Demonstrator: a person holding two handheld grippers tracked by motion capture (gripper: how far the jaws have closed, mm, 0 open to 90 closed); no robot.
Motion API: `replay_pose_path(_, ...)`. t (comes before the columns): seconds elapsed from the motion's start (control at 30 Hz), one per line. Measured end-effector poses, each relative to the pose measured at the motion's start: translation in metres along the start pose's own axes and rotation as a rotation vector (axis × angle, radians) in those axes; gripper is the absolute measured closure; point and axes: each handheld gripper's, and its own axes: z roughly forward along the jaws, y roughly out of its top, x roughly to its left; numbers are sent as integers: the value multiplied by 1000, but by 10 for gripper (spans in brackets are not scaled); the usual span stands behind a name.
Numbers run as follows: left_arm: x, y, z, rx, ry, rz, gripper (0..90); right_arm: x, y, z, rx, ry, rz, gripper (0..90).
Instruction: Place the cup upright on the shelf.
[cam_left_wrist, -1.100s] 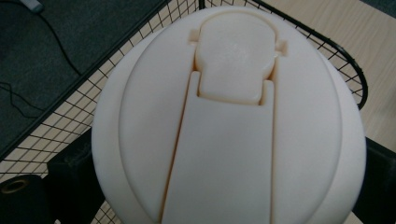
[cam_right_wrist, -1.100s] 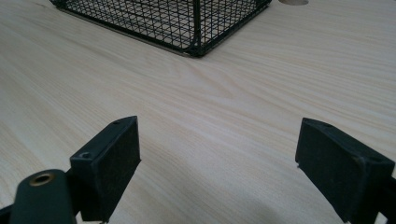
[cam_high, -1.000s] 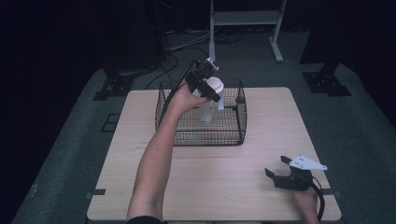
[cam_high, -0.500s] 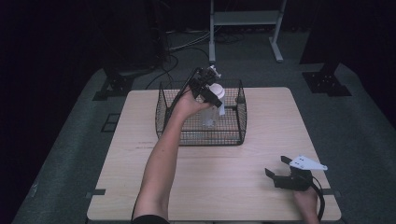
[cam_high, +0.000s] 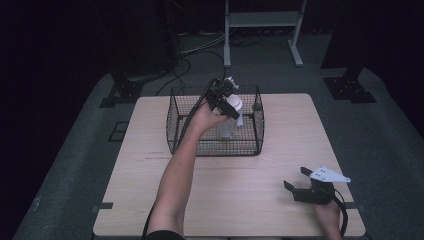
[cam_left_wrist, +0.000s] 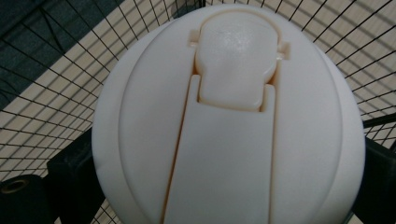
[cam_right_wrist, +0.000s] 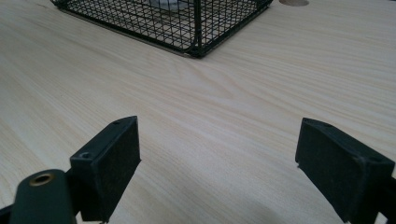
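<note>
A clear bottle with a white flip-top cap (cam_high: 231, 111) stands upright inside the black wire basket (cam_high: 172, 120) at the table's far middle. My left gripper (cam_high: 223, 99) is shut on the bottle's cap from above. In the left gripper view the white cap (cam_left_wrist: 229, 121) sits between the two black jaws, with basket mesh behind it. My right gripper (cam_high: 296, 180) rests on the table near the front right corner, open, with bare wood between its fingers (cam_right_wrist: 109, 163).
The light wooden table (cam_high: 150, 195) has open room in front of the basket and on both sides. The basket's near corner (cam_right_wrist: 198, 44) shows ahead of the right gripper. A metal stand (cam_high: 260, 30) and cables are on the dark floor beyond.
My left gripper has carried the bottle a little farther and lower into the basket. The right gripper has not moved.
</note>
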Motion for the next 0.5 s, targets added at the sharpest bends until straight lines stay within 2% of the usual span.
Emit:
replay_pose_path(0.07, 1, -4, -2, -42, -6, -8, 51, 0, 0, 0, 2, 0, -2, 129)
replay_pose_path(0.1, 1, -6, -1, -33, -8, -1, 51, 0, 0, 0, 2, 0, -2, 129)
replay_pose_path(0.2, 1, -9, -2, -41, -10, -8, 51, -1, 0, 0, -1, -2, 0, 129)
replay_pose_path(0.5, -1, -14, -4, -57, -3, 11, 49, 0, 0, 1, -1, -4, 2, 129)
